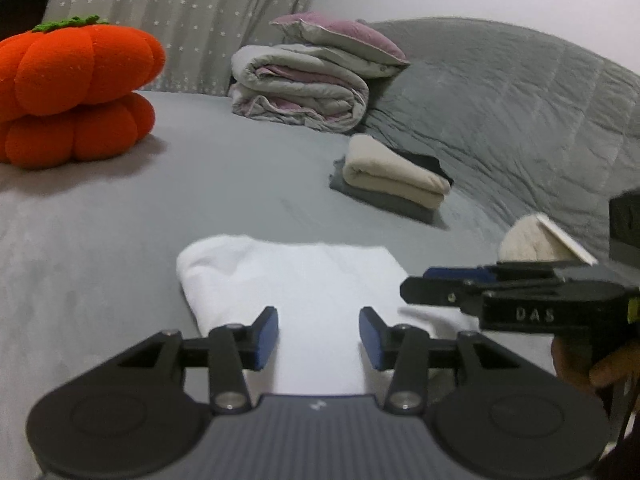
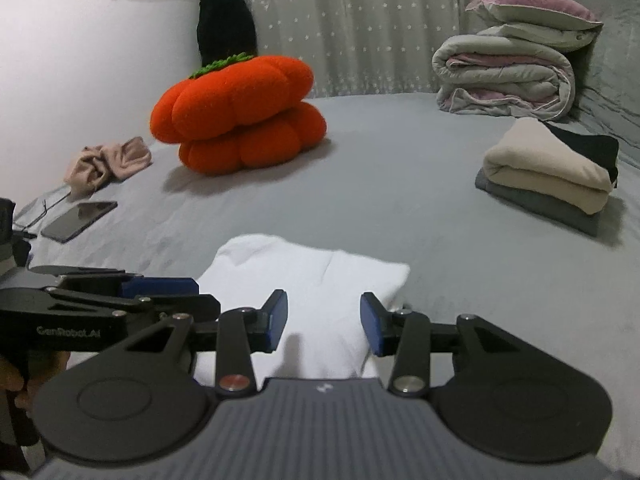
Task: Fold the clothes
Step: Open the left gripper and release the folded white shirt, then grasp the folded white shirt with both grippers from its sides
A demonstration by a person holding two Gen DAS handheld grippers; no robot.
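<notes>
Folded white garment (image 2: 304,280) lies flat on grey bedsheet (image 2: 400,200); right gripper (image 2: 323,322) hovers over its near end, blue pads apart, nothing between them, and left gripper (image 2: 160,286) reaches in at the garment's left edge. Beyond the garment: orange pumpkin cushion (image 2: 240,116); left of it, phone (image 2: 78,220) and crumpled pink cloth (image 2: 108,162). Right of the garment, stack of folded clothes (image 2: 548,172); behind that stack, rolled quilt (image 2: 504,76).
</notes>
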